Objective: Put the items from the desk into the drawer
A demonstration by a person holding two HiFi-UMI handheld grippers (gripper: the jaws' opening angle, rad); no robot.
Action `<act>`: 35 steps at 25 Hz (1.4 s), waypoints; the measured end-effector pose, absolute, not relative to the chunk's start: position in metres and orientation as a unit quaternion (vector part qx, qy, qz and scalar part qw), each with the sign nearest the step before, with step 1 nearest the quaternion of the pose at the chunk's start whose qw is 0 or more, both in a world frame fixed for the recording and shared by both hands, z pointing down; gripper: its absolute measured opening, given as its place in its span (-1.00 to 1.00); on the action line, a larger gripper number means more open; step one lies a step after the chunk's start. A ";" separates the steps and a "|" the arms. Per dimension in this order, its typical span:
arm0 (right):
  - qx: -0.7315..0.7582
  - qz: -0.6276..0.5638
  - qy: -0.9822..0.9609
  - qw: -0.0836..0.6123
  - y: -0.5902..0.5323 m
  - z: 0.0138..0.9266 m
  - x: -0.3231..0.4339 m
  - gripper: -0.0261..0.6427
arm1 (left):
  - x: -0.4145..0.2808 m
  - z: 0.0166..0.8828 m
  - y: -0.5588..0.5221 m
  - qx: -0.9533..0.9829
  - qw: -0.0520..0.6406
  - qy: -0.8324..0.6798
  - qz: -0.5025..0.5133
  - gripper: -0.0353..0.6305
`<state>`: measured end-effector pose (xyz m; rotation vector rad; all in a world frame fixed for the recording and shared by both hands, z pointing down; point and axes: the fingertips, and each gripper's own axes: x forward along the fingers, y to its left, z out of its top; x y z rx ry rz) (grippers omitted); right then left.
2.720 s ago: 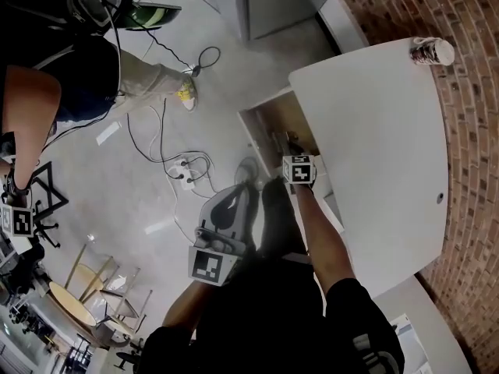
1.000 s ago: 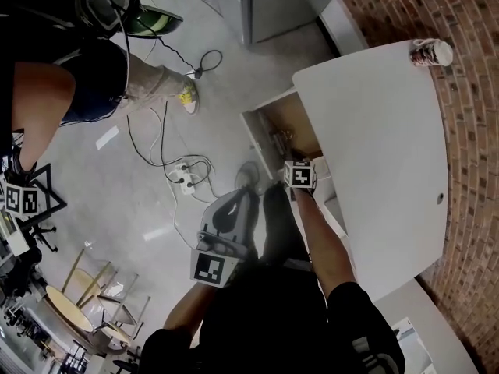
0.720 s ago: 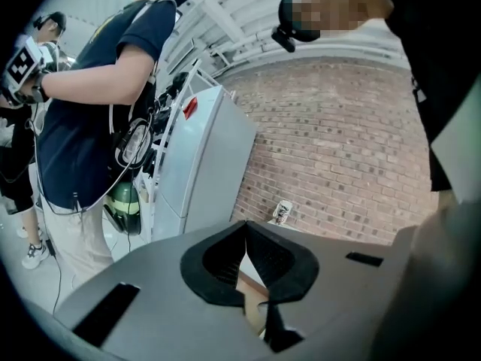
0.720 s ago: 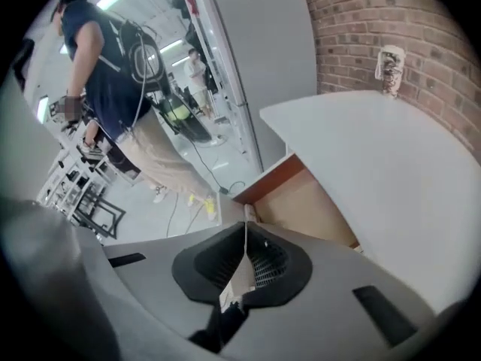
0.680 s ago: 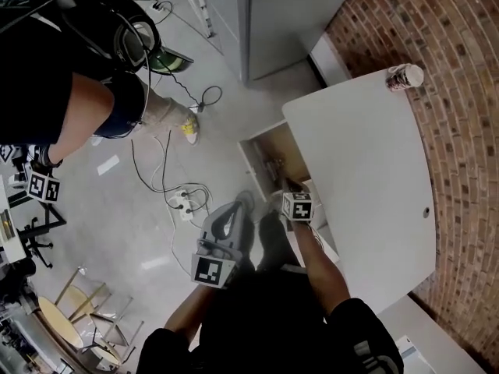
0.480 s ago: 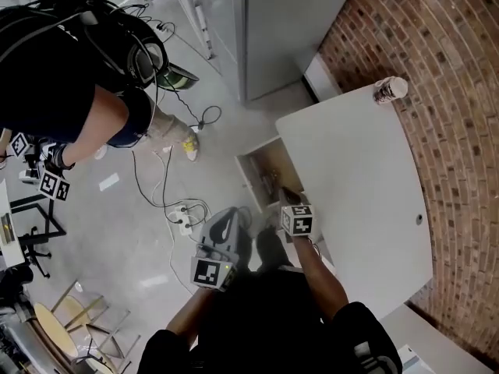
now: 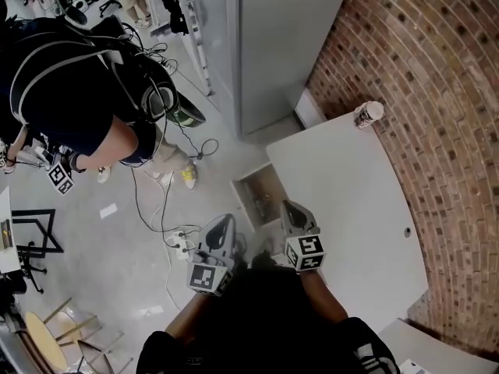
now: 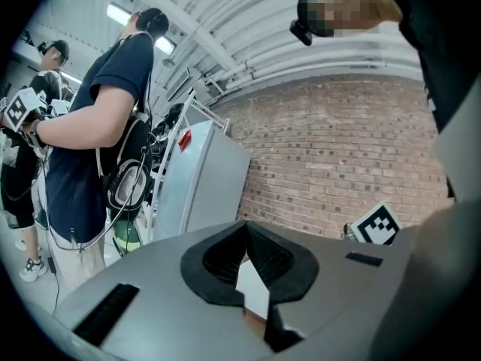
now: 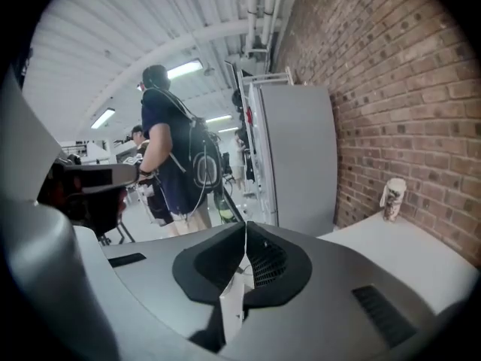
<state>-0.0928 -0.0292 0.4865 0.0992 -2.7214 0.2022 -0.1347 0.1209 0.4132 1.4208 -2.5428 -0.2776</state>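
Left claw (image 8: 243, 230): jaws together, nothing between them. It looks out across the room at the brick wall (image 7: 437, 92).
Right claw (image 9: 245, 241): jaws together, empty. It is tipped slightly downward over the near edge of the desk (image 7: 351, 209).
Cup (image 9: 392, 199): on the desk's far corner, right beside the brick wall. It is well ahead of the right claw and off to its right, apart from both claws.
Cup axis: long axis vertical, standing upright with its top end up.
Drawer (image 7: 261, 195): open, pulled out from under the desk's edge. It lies just ahead of the two claw tips and between them, with its longer side along the desk edge. The small things inside cannot be told.
Head view only: both claws together, the drawer, and cables with a power strip (image 7: 179, 244) on the floor beside the left claw.
Right claw view only: the cup side-on, which confirms its upright stance. The drawer does not show here.
Left claw view only: the right claw's marker cube at the right of its jaws.
Edges: the desk's curved edge runs beside the right claw, and the brick wall closes the far side behind the cup.
Open room: a wide bare desk top lies between the right claw and the cup. A grey cabinet (image 7: 288, 37) stands beyond the drawer. A person (image 7: 70, 76) stands left of the left claw, well apart.
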 end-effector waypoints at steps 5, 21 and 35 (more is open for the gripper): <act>0.024 0.043 -0.987 0.155 -0.017 0.438 -0.078 -0.90 | -0.136 0.405 0.121 0.478 0.099 -0.867 -0.100 -0.88; 0.013 0.032 -0.991 0.127 -0.011 0.422 -0.072 -0.92 | -0.136 0.402 0.109 0.492 0.080 -0.862 -0.089 -0.88; 0.013 0.029 -0.991 0.130 -0.016 0.422 -0.079 -0.92 | -0.141 0.399 0.101 0.495 0.081 -0.860 -0.097 -0.88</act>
